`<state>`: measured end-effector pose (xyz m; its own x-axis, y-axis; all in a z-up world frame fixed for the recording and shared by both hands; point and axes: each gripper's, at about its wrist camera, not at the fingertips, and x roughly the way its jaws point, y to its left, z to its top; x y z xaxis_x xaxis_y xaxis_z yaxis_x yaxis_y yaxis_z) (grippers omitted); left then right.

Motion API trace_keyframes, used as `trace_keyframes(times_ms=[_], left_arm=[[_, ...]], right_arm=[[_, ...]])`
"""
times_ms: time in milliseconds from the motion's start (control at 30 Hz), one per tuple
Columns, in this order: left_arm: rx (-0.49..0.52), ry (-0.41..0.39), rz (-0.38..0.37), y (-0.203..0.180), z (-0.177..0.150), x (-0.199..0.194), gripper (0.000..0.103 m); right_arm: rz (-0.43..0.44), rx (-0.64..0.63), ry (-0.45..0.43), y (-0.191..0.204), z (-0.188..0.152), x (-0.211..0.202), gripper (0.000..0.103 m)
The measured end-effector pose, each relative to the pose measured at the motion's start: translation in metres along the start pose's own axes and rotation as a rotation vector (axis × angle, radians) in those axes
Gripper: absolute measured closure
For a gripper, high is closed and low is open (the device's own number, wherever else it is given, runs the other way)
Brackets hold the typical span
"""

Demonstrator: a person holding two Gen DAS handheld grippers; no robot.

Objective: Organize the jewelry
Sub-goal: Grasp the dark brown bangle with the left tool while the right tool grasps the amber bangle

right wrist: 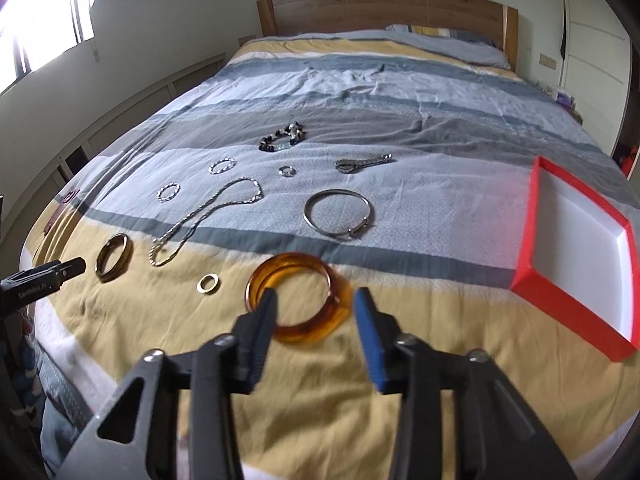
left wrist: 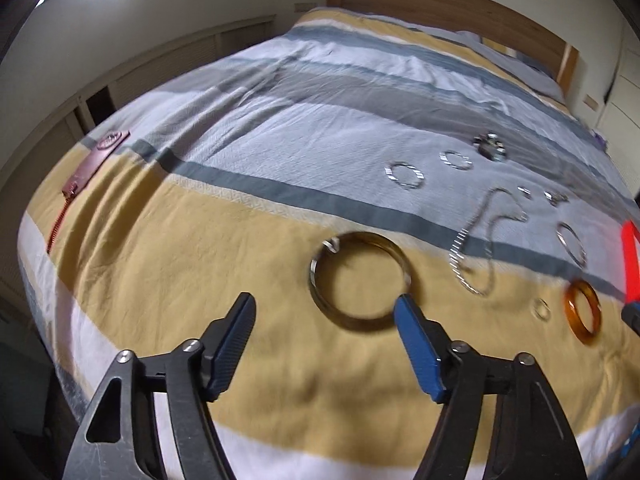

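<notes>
On the bed (right wrist: 400, 92), near its foot edge, the left gripper (left wrist: 326, 306) hovered with its fingers (left wrist: 240, 320) spread wide and empty, the dark gold bangle (left wrist: 358, 276) lying on the yellow stripe just ahead of the tips. Farther in, a silver chain necklace (right wrist: 200, 220) trailed across the grey stripe, with two small beaded rings (right wrist: 222, 167) beyond it and a dark beaded bracelet (right wrist: 284, 138) toward the middle of the bed. A small gold ring (right wrist: 208, 283) lay beside the amber bangle (right wrist: 298, 300), over which the right gripper (right wrist: 314, 304) hung open, one finger tip inside the hoop and the other outside, gripping nothing. A silver bangle (right wrist: 340, 214) rested beyond it, and the red box (right wrist: 576, 256) sat open near the bed's right edge.
</notes>
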<state>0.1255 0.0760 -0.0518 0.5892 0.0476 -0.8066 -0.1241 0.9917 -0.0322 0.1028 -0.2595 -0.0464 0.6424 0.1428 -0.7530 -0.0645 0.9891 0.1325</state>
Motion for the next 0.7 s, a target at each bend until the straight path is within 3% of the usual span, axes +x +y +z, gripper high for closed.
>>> trace_keyframes(times_ms=[300, 433, 533, 600, 700], left_arm=[[-0.037, 0.091, 0.000, 0.009, 0.013, 0.056, 0.045], [-0.024, 0.090, 0.011, 0.005, 0.013, 0.064, 0.047], [-0.016, 0.087, 0.004, 0.000, 0.014, 0.068, 0.062], [-0.010, 0.084, -0.008, -0.004, 0.015, 0.069, 0.091], [-0.030, 0.083, -0.020, -0.008, 0.017, 0.068, 0.093]], right_arm=[[-0.019, 0.004, 0.102, -0.011, 0.010, 0.055, 0.074], [-0.013, -0.007, 0.144, -0.011, 0.003, 0.073, 0.077], [-0.011, -0.023, 0.146, -0.010, -0.001, 0.081, 0.084], [-0.004, -0.035, 0.146, -0.008, -0.001, 0.084, 0.091], [0.007, -0.055, 0.142, -0.007, 0.002, 0.083, 0.092]])
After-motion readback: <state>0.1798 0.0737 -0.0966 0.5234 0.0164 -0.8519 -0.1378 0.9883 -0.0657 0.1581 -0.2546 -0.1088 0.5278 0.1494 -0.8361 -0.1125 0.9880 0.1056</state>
